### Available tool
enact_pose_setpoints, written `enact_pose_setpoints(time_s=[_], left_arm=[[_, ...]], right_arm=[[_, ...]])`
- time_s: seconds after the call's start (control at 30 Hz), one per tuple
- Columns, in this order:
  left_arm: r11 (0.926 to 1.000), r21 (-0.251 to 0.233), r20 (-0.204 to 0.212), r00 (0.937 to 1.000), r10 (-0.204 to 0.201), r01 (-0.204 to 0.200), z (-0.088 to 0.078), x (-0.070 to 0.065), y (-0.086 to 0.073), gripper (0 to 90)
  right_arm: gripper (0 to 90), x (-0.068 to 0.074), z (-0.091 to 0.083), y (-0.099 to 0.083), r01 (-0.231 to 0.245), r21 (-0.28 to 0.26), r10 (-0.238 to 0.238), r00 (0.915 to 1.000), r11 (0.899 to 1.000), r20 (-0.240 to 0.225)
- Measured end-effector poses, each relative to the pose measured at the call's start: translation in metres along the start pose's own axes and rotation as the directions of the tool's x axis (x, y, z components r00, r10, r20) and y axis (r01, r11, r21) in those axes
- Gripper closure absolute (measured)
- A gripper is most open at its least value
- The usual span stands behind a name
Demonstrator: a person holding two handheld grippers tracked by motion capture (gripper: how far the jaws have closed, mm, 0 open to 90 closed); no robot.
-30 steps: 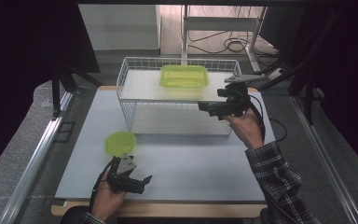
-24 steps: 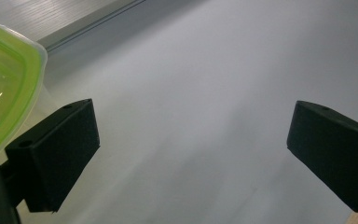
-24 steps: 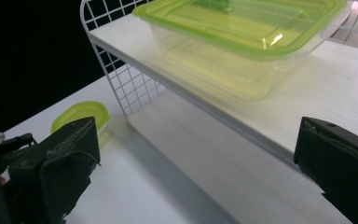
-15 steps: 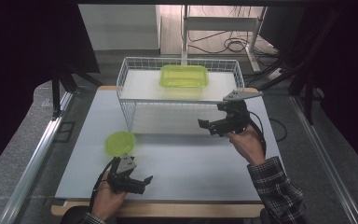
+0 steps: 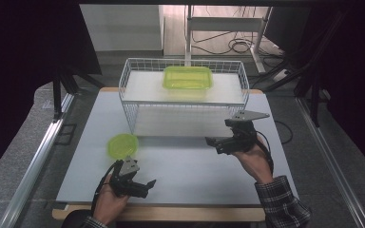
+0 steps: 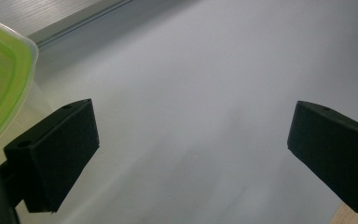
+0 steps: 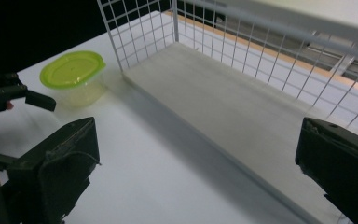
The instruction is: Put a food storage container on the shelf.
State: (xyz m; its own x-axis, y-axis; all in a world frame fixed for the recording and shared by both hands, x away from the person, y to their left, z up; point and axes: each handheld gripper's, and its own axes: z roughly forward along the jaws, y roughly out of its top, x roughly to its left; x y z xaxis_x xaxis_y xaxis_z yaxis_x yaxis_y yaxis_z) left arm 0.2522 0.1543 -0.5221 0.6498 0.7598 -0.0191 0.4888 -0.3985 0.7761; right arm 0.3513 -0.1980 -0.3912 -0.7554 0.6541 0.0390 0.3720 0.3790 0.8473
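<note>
Down at the near left, my left gripper rests low over the white table, jaws spread wide with nothing between them. Just beyond it sits the small round green-lidded container. Farther back stands the white wire basket rack, a rectangular green container on its top shelf. Right of centre, my right gripper hovers before the rack, jaws wide apart, empty.

My flat white table carries a white wire two-tier rack at its far side and a round green-lidded clear plastic tub near its left front.
</note>
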Motion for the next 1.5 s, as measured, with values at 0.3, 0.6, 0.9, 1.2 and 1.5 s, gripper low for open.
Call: enact_pose_setpoints(time_s=[0.3, 0.6, 0.9, 1.2, 1.5], left_arm=[[0.9980, 0.023, 0.021, 0.9981, 0.059, -0.059, 0.004, -0.005, 0.000, 1.9], [0.9982, 0.016, 0.015, 0.9982, 0.058, -0.058, 0.002, -0.005, 0.000, 1.9], [0.9959, 0.015, 0.001, 0.9961, 0.089, -0.089, 0.003, -0.005, -0.001, 2.0], [0.9946, 0.013, -0.008, 0.9946, 0.103, -0.103, 0.003, -0.006, -0.002, 1.9], [0.9910, 0.021, -0.016, 0.9910, 0.133, -0.132, 0.006, -0.008, -0.002, 1.3]], right_arm=[[0.0, 0.004, 0.003, -0.026, 0.016, 0.031, -0.016, 0.9998, 0.999, 0.007], [0.0, 0.006, 0.004, -0.051, -0.024, 0.037, 0.024, 0.9996, 0.999, 0.014], [0.0, 0.008, 0.006, -0.074, -0.034, 0.046, 0.033, 0.9993, 0.998, 0.014], [0.0, 0.009, 0.007, -0.096, -0.058, 0.034, 0.057, 0.9981, 0.998, 0.025], [0.1, 0.007, 0.016, -0.120, -0.085, 0.107, 0.084, 0.9963, 0.991, 0.018]])
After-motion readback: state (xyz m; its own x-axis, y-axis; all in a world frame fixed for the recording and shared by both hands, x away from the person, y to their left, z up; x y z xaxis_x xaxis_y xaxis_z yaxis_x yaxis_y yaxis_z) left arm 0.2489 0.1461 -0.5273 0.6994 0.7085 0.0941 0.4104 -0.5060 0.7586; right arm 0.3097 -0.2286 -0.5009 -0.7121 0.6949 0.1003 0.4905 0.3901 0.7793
